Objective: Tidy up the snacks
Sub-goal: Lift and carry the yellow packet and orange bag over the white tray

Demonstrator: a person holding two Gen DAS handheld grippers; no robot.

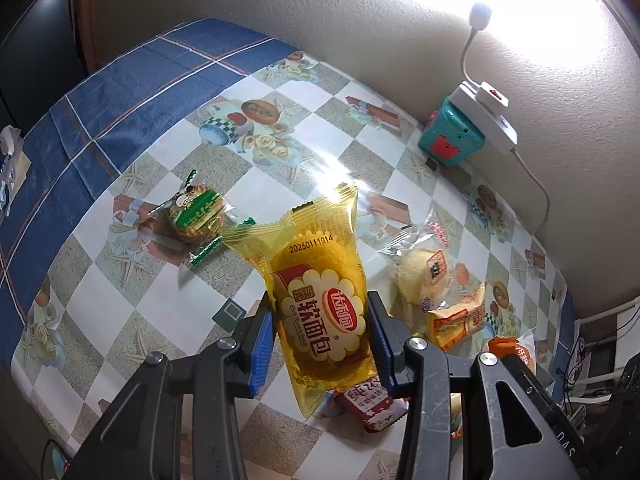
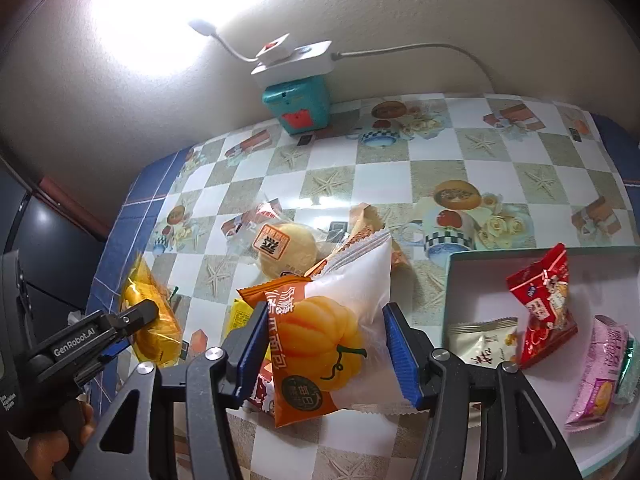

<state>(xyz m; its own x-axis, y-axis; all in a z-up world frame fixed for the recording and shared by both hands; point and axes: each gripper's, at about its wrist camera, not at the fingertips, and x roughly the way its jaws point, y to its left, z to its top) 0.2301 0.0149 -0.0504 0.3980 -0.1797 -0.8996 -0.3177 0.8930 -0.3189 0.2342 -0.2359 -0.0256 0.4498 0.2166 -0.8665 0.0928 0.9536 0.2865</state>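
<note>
My left gripper (image 1: 320, 332) is shut on a yellow soft-bread packet (image 1: 320, 280) and holds it above the table; it also shows in the right wrist view (image 2: 150, 320). My right gripper (image 2: 326, 344) is shut on a white and orange pumpkin-bread packet (image 2: 332, 320), lifted above the snack pile. A white tray (image 2: 460, 280) at the right holds a red packet (image 2: 544, 312), a pink packet (image 2: 600, 368) and a white packet (image 2: 480, 340). On the table lie a round pale bun (image 1: 420, 276), an orange packet (image 1: 456, 320), a red-white packet (image 1: 372, 404) and a green-wrapped biscuit (image 1: 196, 212).
A checked tablecloth (image 1: 160, 300) covers the table, with a blue cloth (image 1: 100, 100) at its left. A teal box (image 1: 452, 136) with a white power strip (image 1: 488, 112) and a bright lamp (image 1: 480, 12) stands by the wall. A cable runs along the wall.
</note>
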